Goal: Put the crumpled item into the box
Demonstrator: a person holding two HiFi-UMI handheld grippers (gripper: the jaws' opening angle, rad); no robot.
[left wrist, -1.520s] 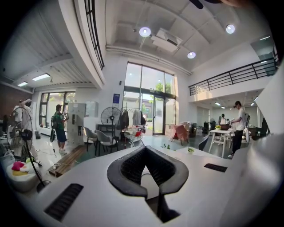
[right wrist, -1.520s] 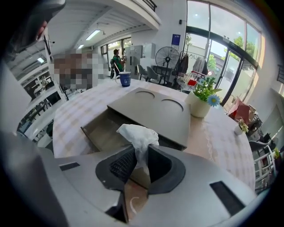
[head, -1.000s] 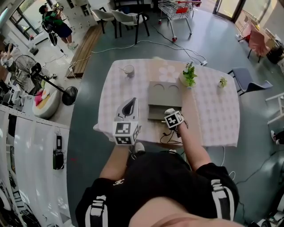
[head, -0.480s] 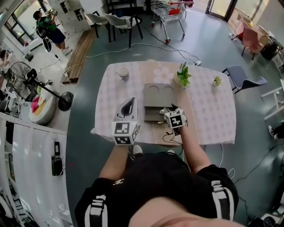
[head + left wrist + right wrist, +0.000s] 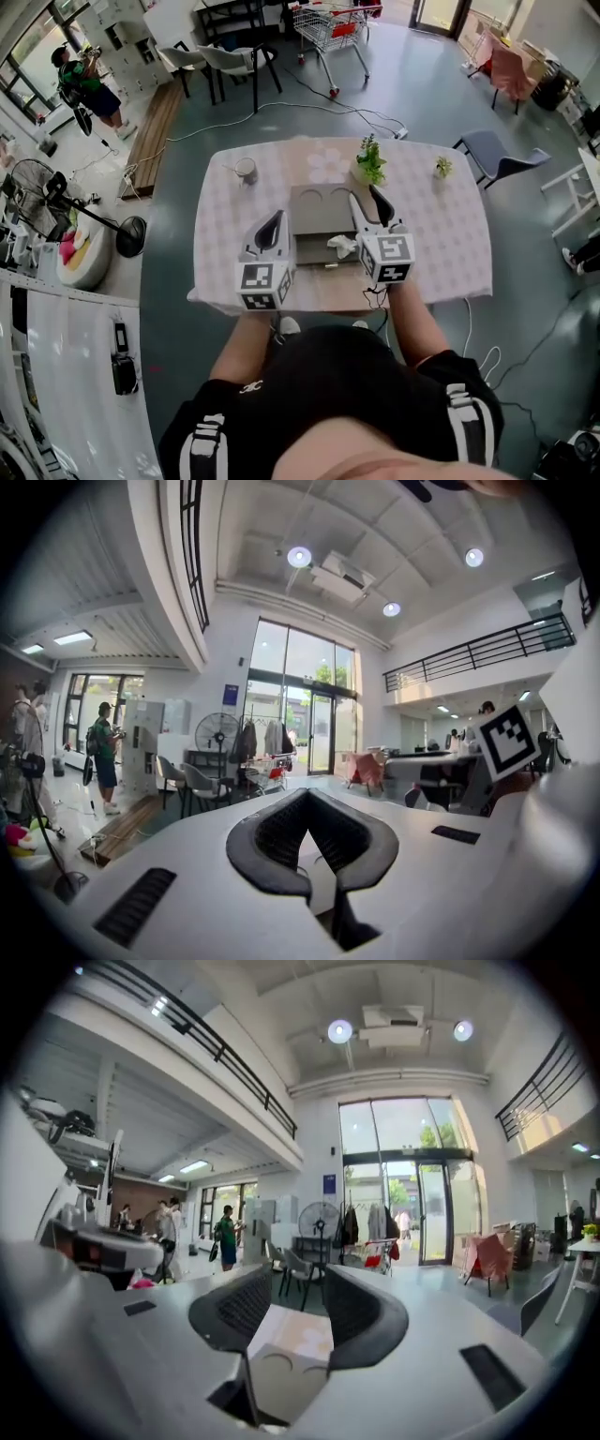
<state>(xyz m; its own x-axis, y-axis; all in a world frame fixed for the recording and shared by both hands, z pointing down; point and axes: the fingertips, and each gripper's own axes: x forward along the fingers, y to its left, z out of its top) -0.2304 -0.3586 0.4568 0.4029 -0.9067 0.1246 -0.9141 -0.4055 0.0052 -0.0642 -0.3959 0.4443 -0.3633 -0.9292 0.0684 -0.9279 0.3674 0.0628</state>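
Person standing at a table (image 5: 441, 253) covered with a pale checked cloth, seen from above, a hand-held gripper in each hand. A grey box (image 5: 314, 251) sits open in the middle of the table, its lid (image 5: 321, 202), marked with two circles, folded back away from the person. The crumpled item (image 5: 342, 246), whitish, lies inside the box near its right side, and neither gripper touches it. The right hand-held gripper (image 5: 366, 199) is over the box's right edge, jaws wide apart and empty; its own view shows only the box lid beyond the gap. The left hand-held gripper (image 5: 274, 220) is just left of the box, jaws closed tip to tip with nothing between them. On the far side of the table stand a leafy plant (image 5: 370, 161) just behind the lid, a smaller plant (image 5: 442, 167) well to its right, and a cup (image 5: 246, 171) towards the left corner
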